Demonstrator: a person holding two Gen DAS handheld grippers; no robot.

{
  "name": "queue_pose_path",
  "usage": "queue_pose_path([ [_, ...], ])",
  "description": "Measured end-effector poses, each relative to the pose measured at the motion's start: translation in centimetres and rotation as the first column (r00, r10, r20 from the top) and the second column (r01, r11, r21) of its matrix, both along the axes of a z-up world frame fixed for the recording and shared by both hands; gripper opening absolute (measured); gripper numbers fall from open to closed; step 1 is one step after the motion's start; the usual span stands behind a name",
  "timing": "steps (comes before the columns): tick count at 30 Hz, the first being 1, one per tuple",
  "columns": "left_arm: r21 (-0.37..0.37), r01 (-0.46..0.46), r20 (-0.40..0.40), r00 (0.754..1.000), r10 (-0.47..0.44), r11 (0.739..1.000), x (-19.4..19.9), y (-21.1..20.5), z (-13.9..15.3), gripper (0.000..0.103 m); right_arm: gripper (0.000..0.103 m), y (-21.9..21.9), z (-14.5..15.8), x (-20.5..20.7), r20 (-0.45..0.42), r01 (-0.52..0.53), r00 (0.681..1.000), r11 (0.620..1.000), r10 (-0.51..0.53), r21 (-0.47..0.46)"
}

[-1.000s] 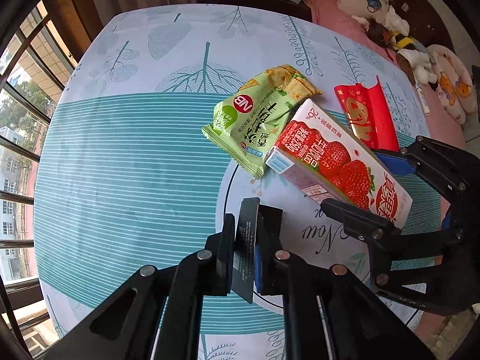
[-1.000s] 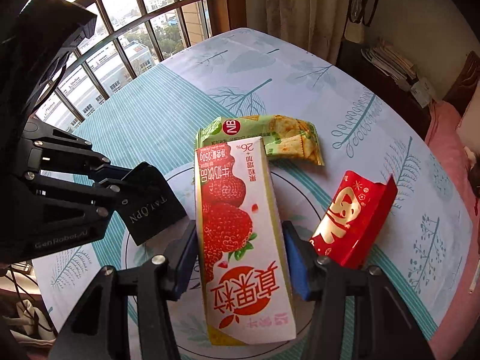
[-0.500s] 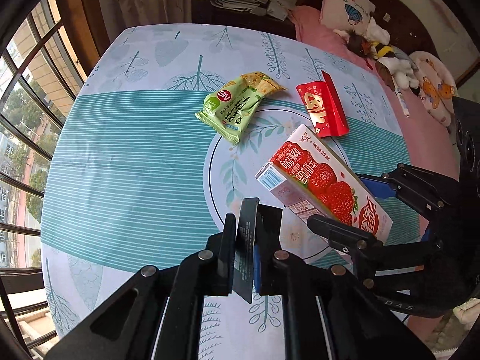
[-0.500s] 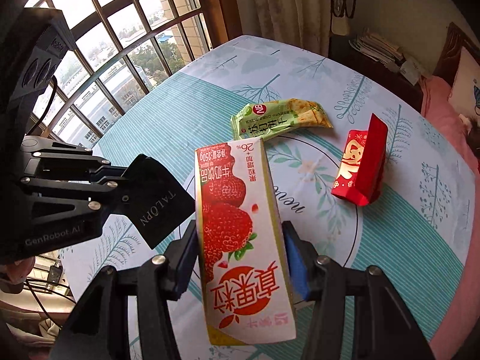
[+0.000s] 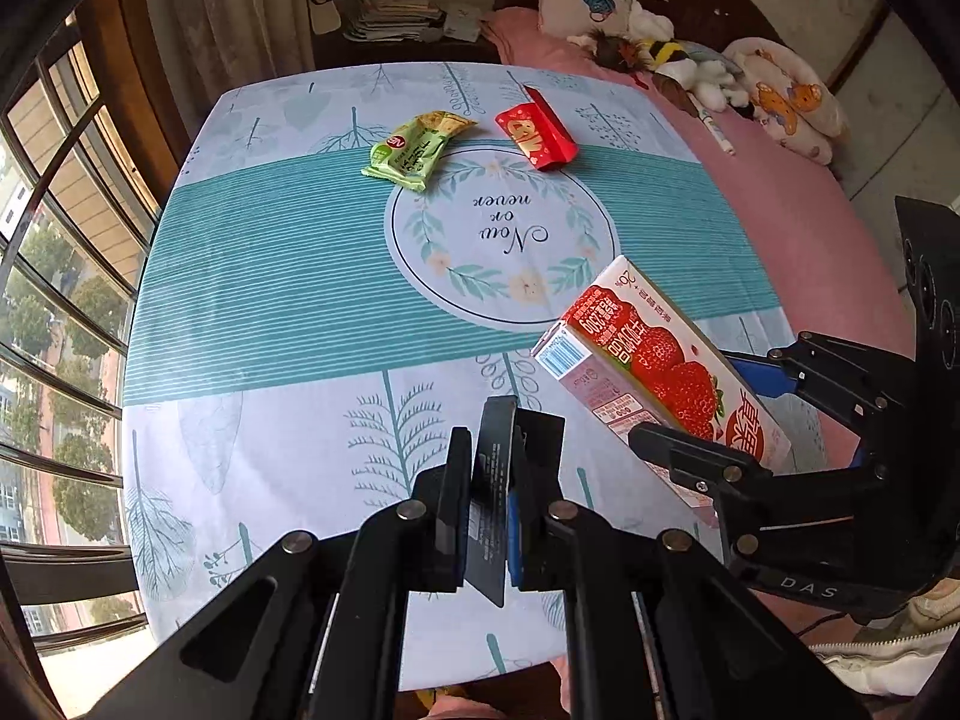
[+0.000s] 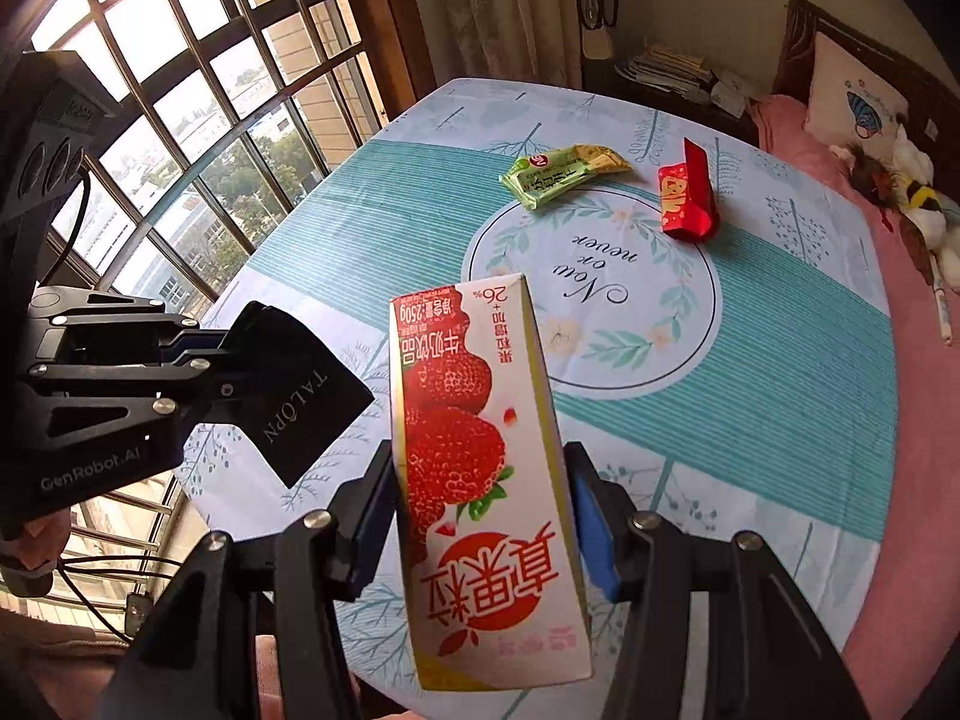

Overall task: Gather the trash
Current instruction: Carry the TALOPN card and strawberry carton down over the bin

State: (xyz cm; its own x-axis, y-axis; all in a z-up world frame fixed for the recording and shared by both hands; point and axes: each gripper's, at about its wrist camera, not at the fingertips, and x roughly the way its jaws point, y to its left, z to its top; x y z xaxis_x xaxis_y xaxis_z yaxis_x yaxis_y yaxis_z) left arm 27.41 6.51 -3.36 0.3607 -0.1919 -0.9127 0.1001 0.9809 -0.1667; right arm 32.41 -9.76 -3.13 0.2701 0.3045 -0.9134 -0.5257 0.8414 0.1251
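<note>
A round table (image 5: pixel 252 276) under a teal-striped leaf-print cloth fills both views, with a pink bed (image 5: pixel 798 222) behind it. Above the near edge, the right gripper (image 6: pixel 480 516) has its jaws spread wide, pads pressed on both sides of a strawberry milk carton (image 6: pixel 474 456) held clear of the cloth. Beside it the left gripper (image 5: pixel 486 504) is clamped tight on a thin black card (image 5: pixel 492 480) printed "TALOPN". A green cracker packet (image 5: pixel 414 150) and a red wrapper (image 5: pixel 537 132) lie near each other at the far side.
</note>
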Motion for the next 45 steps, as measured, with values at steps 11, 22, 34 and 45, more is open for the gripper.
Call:
queue_pose_path([
  [11, 0.054, 0.257, 0.028, 0.966, -0.259, 0.965, -12.9, -0.2, -0.1, 0.007, 0.054, 0.4, -0.4, -14.8, -0.008, 0.287, 0.958, 0.958, -0.287, 0.006],
  [22, 0.039, 0.344, -0.061, 0.938, -0.342, 0.938, -20.4, -2.5, -4.4, 0.007, 0.054, -0.3, -4.6, -24.4, -0.123, 0.381, 0.914, 0.922, -0.386, -0.065],
  [34, 0.035, 0.279, -0.203, 0.942, -0.266, 0.96, -24.0, -3.7, -17.2, 0.008, 0.054, -2.5, -17.5, -27.3, -0.268, 0.45, 0.846, 0.887, -0.461, -0.104],
  [45, 0.105, 0.222, -0.261, 0.947, -0.189, 0.969, -24.3, -4.6, -32.5, 0.009, 0.054, -3.7, -34.5, -26.8, -0.352, 0.454, 0.803, 0.876, -0.481, -0.162],
])
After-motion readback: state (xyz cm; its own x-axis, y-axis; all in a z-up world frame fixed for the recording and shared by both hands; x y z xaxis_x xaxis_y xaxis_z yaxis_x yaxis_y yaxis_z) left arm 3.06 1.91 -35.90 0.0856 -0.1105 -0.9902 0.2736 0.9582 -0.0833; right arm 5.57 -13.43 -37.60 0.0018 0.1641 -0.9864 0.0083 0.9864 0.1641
